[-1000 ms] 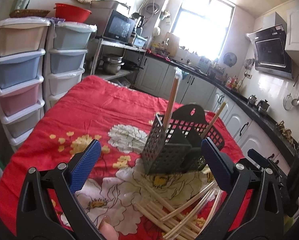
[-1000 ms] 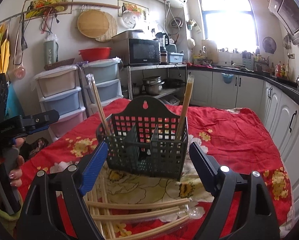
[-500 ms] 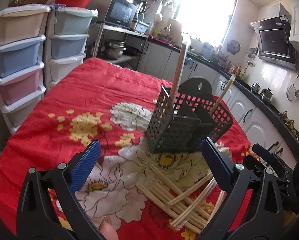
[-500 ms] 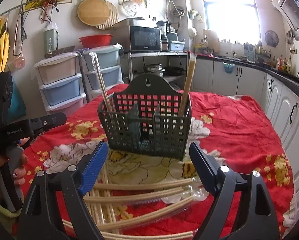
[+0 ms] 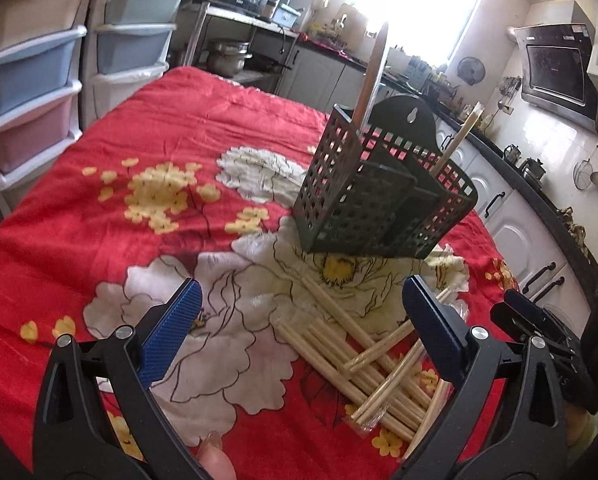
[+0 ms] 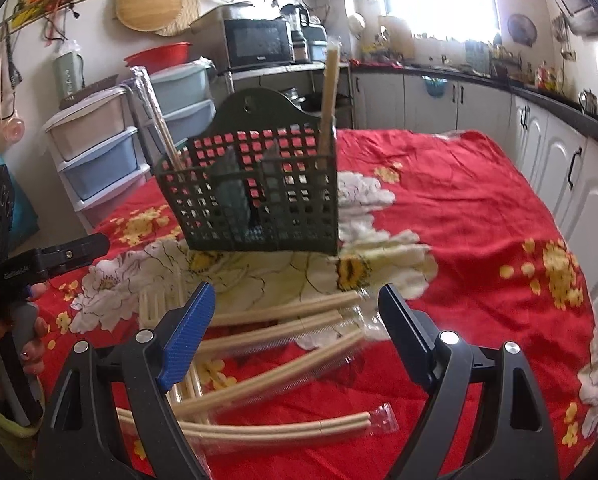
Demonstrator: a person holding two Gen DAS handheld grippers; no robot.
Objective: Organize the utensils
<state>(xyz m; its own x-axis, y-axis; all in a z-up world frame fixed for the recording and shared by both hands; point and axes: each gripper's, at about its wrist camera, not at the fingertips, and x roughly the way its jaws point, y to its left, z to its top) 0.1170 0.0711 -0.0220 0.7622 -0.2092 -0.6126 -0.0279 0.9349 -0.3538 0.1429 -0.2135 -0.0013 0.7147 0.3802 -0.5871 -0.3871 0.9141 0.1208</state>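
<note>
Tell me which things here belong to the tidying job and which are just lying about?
Part of the job:
- dark utensil basket
- wrapped chopsticks on the cloth
- chopsticks standing in the basket

Just around:
- microwave
- plastic drawers
- red basin
- red floral tablecloth

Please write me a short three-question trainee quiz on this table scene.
1. True or false: the caddy lies on its side.
2. Where are most chopsticks? A) in the caddy B) loose on the cloth C) in the right gripper
3. Fill in: the left gripper has its jaws ____.

Key
1. False: it stands upright.
2. B: only a few packs stand in the caddy, and the right gripper is open and holds nothing.
3. Open, with nothing between them.
</note>
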